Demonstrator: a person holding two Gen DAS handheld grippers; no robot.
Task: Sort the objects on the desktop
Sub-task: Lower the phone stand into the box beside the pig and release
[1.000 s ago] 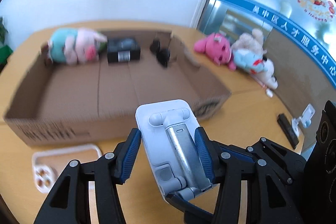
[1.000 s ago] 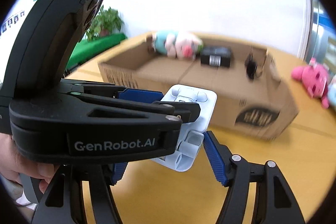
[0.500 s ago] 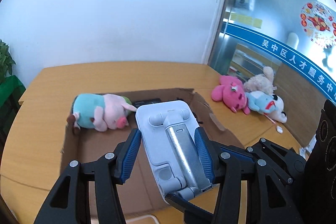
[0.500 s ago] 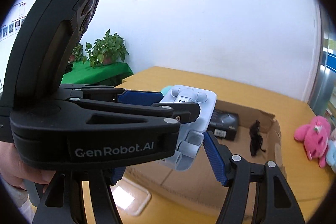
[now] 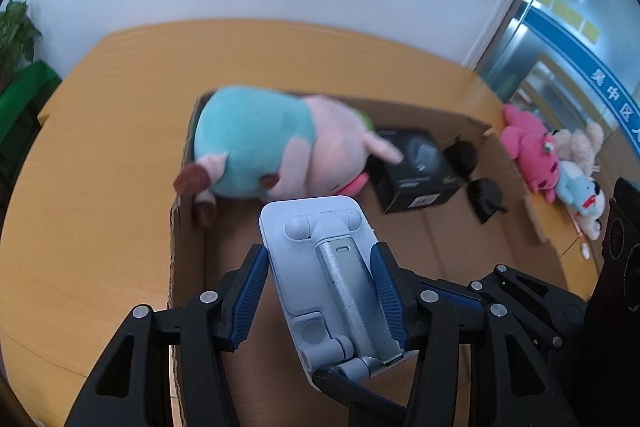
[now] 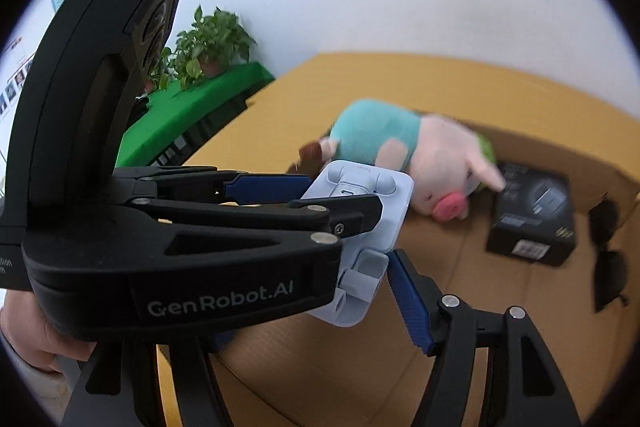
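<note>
On the wooden surface (image 5: 120,155) the cardboard box (image 5: 472,119) already holds a plush pig (image 5: 272,147), a black box (image 5: 416,171) and sunglasses (image 5: 480,183). The left gripper (image 5: 320,291) clamps a white phone stand (image 5: 324,267) above the box; the right gripper (image 6: 320,291) is wide, empty. Plush toys (image 5: 552,163) remain outside.

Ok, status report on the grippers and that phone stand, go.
Left gripper shut on phone stand, above cardboard box. Right gripper open, holding nothing. Plush pig just ahead.
</note>
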